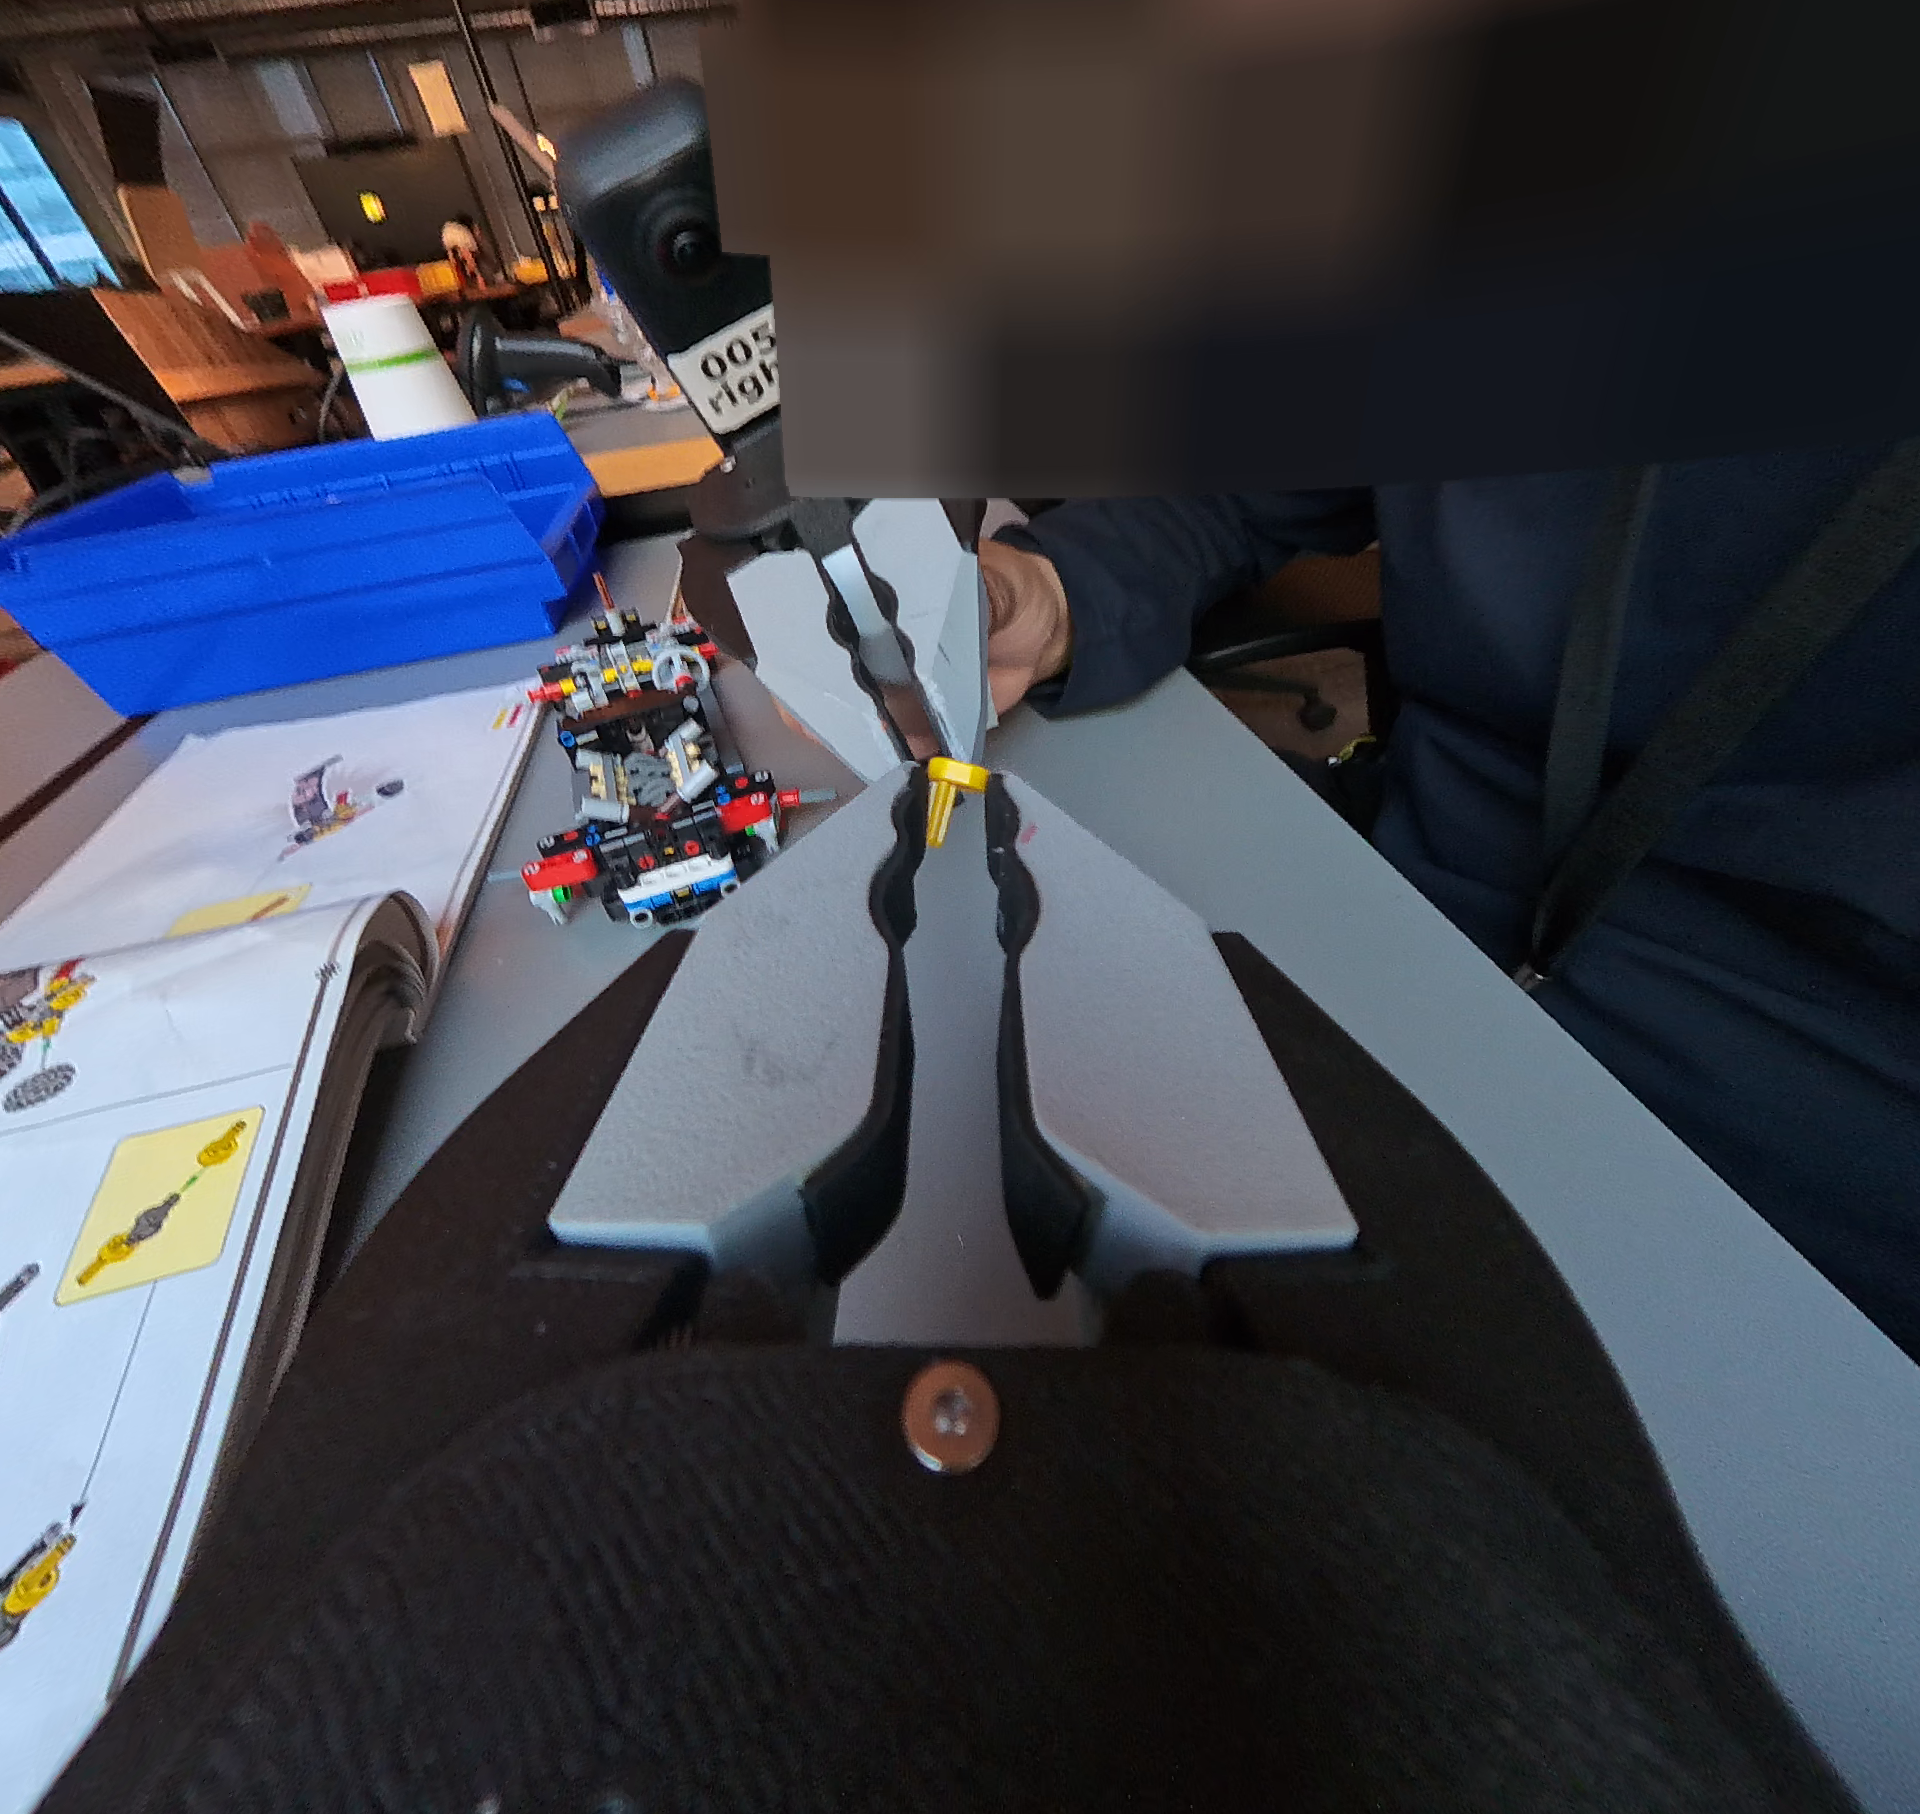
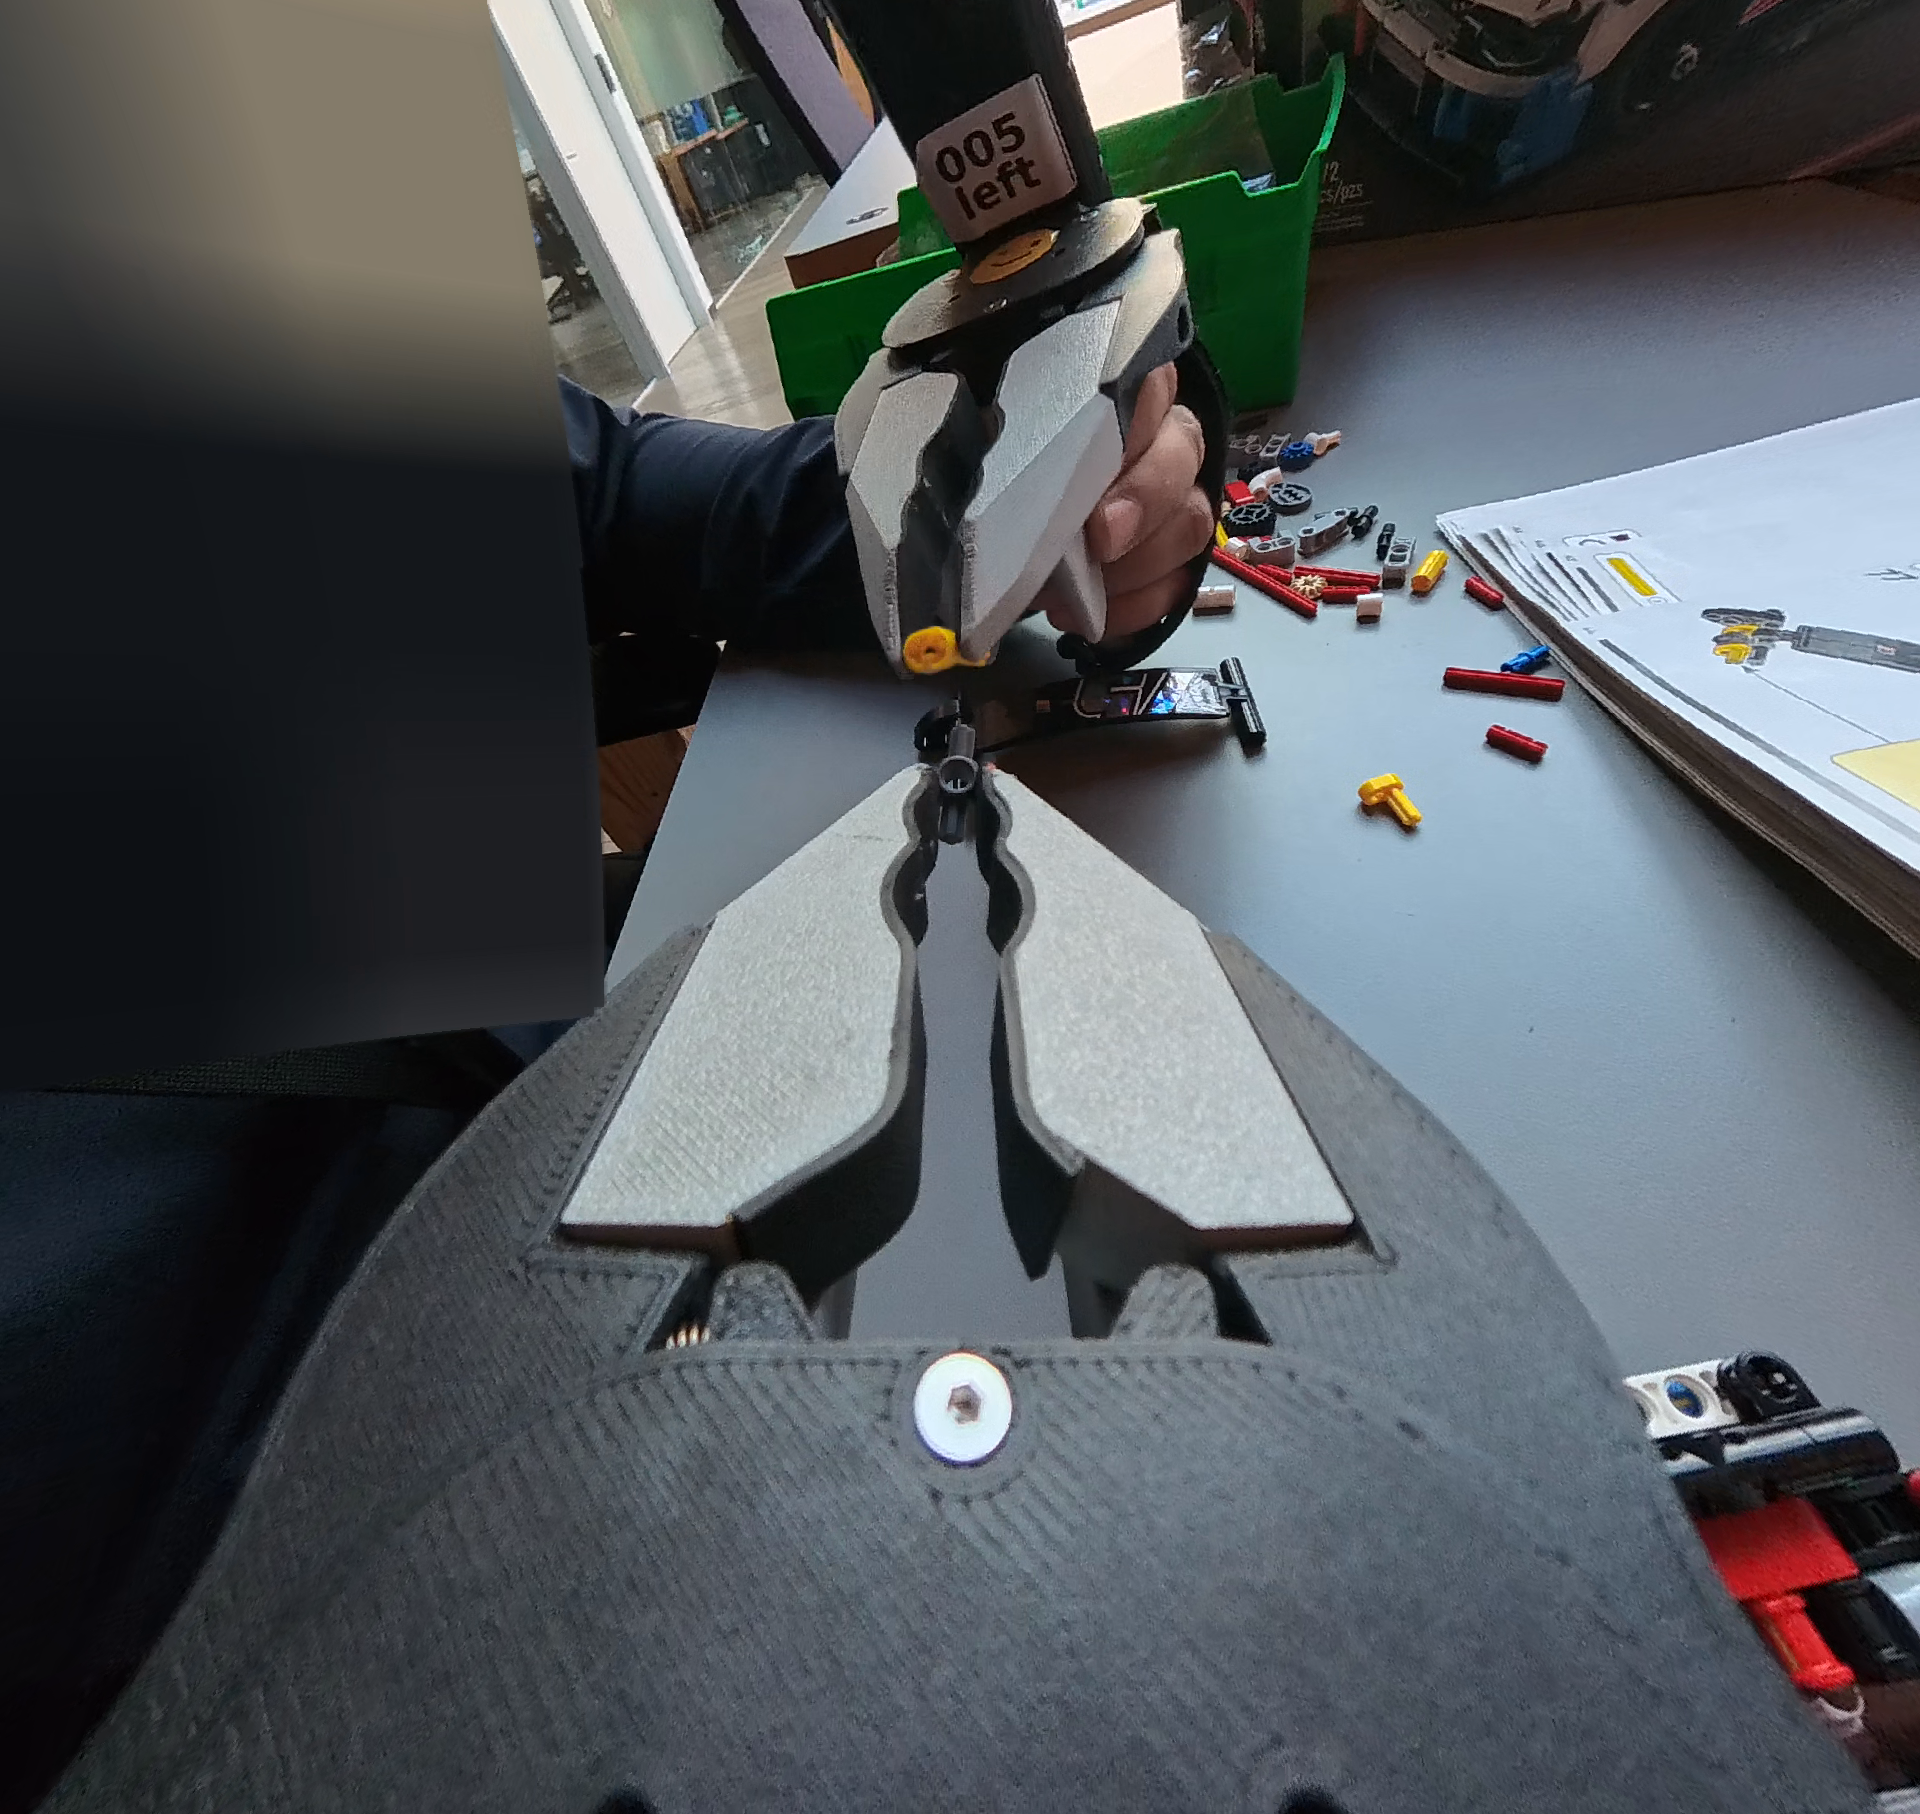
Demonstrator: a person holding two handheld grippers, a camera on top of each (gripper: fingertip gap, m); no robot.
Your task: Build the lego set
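My left gripper (image 1: 954, 777) is shut on a small yellow T-shaped pin (image 1: 948, 798), its head pinched at the fingertips. It also shows in the right wrist view (image 2: 935, 647), held above the table edge. My right gripper (image 2: 956, 782) is shut on a small dark grey connector piece (image 2: 956, 777) with a round socket end. The two grippers face each other tip to tip, a short way apart. In the left wrist view the right gripper (image 1: 914, 741) comes in from above, just behind the yellow pin.
A partly built brick car (image 1: 649, 777) stands left of the grippers, beside an open instruction booklet (image 1: 208, 933) and a blue bin (image 1: 312, 549). Loose red, yellow and grey pieces (image 2: 1340, 559), another yellow pin (image 2: 1389, 800), a black sticker-covered part (image 2: 1143, 699) and a green bin (image 2: 1226, 247) lie beyond. My two grippers' fingertips are within a few centimetres of each other.
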